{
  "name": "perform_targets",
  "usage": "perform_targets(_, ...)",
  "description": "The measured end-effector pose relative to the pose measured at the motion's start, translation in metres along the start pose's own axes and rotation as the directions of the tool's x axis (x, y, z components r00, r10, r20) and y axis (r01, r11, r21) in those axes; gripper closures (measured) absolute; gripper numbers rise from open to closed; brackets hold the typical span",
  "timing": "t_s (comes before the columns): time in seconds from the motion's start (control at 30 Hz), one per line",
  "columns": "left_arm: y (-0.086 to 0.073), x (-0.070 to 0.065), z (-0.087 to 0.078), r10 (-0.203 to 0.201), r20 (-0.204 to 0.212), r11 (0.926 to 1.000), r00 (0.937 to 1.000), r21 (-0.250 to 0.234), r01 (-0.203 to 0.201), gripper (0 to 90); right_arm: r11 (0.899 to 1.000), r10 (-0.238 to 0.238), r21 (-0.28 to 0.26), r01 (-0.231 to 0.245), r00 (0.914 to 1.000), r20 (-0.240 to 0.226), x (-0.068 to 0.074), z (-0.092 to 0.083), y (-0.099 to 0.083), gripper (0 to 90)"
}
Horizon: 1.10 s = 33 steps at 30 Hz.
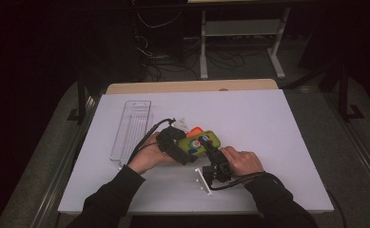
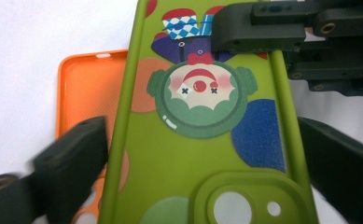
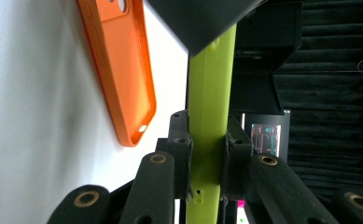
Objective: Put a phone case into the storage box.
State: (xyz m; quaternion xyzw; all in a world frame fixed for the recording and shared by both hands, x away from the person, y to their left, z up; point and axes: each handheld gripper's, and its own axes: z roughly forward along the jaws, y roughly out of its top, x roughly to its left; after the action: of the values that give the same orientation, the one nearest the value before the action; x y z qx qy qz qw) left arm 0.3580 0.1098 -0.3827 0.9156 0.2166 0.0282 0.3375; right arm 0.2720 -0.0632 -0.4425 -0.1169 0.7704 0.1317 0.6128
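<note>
right tool (image 3: 207, 154) | clamps green case (image 3: 210, 93) edge | left tool (image 2: 193, 154) straddles it

We see a clear plastic tray (image 1: 131, 128) lying lengthwise on the left part of the white bench (image 1: 268, 123), well apart from its right edge. Near the front edge lies a small white bracket (image 1: 201, 179). Beyond the far edge of the bench we make out a pale metal stand (image 1: 242, 35) and a tangle of dark cables (image 1: 159, 61) on the floor
</note>
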Motion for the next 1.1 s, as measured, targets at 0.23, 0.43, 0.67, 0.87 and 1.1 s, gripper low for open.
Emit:
perform_targets(0.23,-0.003,0.003,-0.012,0.011,0.01,0.9998,0.9999,-0.016,-0.011,0.0,1.0,0.021,0.017,-0.021,0.9997,-0.015,0.001,0.002,-0.003,75.8)
perform_targets(0.43,-0.006,0.005,-0.019,0.012,0.017,0.999,0.9998,-0.044,-0.011,0.0,0.997,0.068,0.04,-0.067,0.9975,-0.02,0.001,0.007,-0.009,75.8)
perform_targets(0.67,-0.008,0.01,-0.025,0.002,0.008,0.9985,1.0,-0.054,-0.001,0.0,0.982,0.178,0.084,-0.172,0.9816,-0.071,-0.004,0.009,-0.018,75.8)
perform_targets(0.87,-0.01,0.016,-0.03,0.001,-0.011,0.9984,0.9999,-0.056,-0.002,0.0,0.95,0.307,0.093,-0.297,0.9457,-0.108,-0.013,0.011,-0.028,75.8)
perform_targets(1.1,-0.012,0.019,-0.034,-0.012,-0.028,0.9978,0.9995,-0.065,0.01,0.0,0.809,0.587,0.138,-0.571,0.7929,-0.164,-0.025,0.013,-0.039,75.8)
